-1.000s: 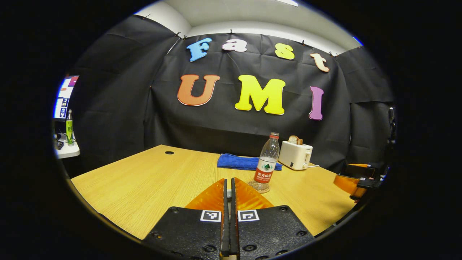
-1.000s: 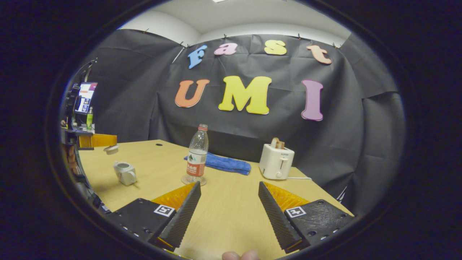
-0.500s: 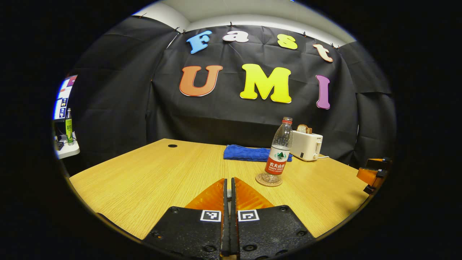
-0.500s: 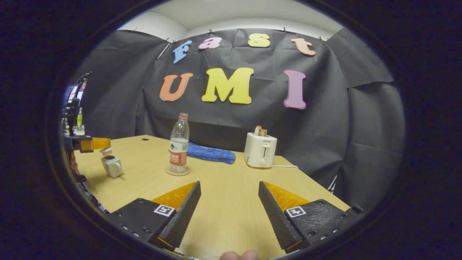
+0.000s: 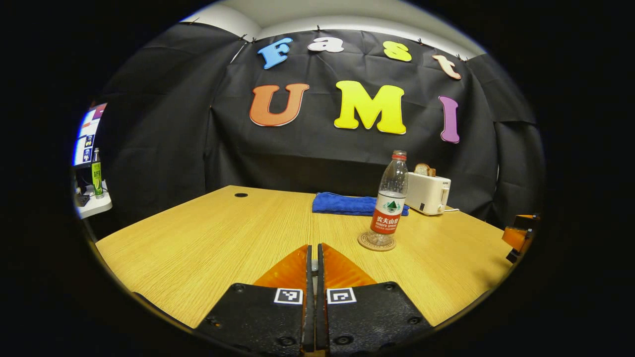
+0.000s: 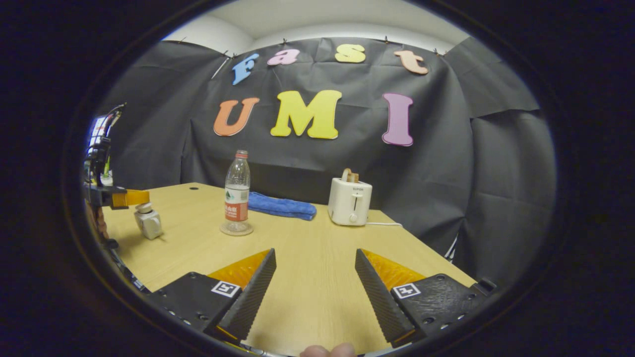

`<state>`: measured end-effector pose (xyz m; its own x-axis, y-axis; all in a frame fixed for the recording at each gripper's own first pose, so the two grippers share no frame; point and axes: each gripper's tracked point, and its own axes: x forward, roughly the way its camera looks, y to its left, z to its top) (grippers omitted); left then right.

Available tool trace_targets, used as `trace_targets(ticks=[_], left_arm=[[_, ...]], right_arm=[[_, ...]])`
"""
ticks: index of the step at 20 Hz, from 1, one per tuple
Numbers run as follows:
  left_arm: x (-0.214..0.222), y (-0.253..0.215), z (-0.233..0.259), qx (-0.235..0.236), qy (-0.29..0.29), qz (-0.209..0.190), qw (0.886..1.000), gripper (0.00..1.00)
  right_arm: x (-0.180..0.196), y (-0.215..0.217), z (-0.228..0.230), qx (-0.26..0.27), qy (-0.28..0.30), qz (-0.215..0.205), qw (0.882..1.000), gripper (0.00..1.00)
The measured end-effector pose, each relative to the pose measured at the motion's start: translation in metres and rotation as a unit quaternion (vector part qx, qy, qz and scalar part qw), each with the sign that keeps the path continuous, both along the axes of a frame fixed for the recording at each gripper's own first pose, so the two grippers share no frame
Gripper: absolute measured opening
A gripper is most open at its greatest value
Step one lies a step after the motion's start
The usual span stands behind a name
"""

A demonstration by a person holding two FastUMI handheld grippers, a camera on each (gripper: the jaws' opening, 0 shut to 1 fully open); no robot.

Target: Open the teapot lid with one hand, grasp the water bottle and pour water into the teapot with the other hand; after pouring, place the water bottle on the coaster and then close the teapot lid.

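A: Where is the teapot [image 6: 148, 224]?

B: In the right gripper view it stands on the desk [image 6: 307, 267], well to the left of the water bottle [image 6: 237, 192]. It is small and pale. Its lid [image 6: 144, 208] sits at its top, right under the tip of the left tongs [image 6: 130, 198]; I cannot tell whether the lid is seated or lifted a little.

A: And the bottle?

B: Upright on the round coaster [image 6: 236, 229], red cap on, with only a little water in it. In the left gripper view the water bottle [image 5: 391, 201] and coaster [image 5: 376, 242] are to the right of centre.

A: What lies around the bottle?

B: Just behind it is a folded blue towel [image 6: 281, 206], flat on the desk. To the right of the bottle, past the towel's end, is a white toaster [image 6: 350, 202] with a slice of bread [image 6: 350, 174] standing out of its slot.

A: How do the tongs stand?

B: The left tongs [image 5: 311, 270], seen in their own view, are pressed together, with something pale and small barely showing between the fingers. The right tongs [image 6: 315, 275] are spread wide over bare desk, nearer than the bottle and holding nothing. A fingertip [image 6: 327, 350] shows at the bottom edge of that view.
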<state>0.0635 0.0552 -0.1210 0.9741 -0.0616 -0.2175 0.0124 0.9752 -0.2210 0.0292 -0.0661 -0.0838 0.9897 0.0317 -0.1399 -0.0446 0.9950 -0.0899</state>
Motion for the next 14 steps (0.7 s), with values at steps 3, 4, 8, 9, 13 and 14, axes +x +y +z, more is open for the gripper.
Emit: trace_targets(ticks=[3,4,8,9,13,14], left_arm=[[0.001,-0.001,-0.003,-0.004,0.009,0.004,1.000,0.05],[0.001,-0.002,-0.003,-0.002,0.011,0.004,1.000,0.05],[0.001,0.003,-0.008,0.011,0.020,0.019,1.000,0.12],[0.000,0.004,-0.007,0.012,0.022,0.023,0.999,0.35],[-0.008,0.016,0.017,0.034,0.008,0.067,0.997,1.00],[-0.012,0.015,0.032,0.041,-0.006,0.072,0.996,1.00]], right_arm=[[0.001,0.000,-0.006,0.006,0.007,0.001,1.000,0.98],[0.000,0.000,-0.009,0.012,0.012,0.002,1.000,0.98],[-0.003,-0.003,-0.008,0.020,0.009,-0.002,1.000,0.98],[-0.004,-0.003,-0.005,0.020,0.007,-0.003,1.000,0.98],[-0.004,-0.005,0.004,0.037,-0.003,-0.012,0.999,0.98],[-0.003,-0.003,0.007,0.049,-0.006,-0.014,0.999,0.98]])
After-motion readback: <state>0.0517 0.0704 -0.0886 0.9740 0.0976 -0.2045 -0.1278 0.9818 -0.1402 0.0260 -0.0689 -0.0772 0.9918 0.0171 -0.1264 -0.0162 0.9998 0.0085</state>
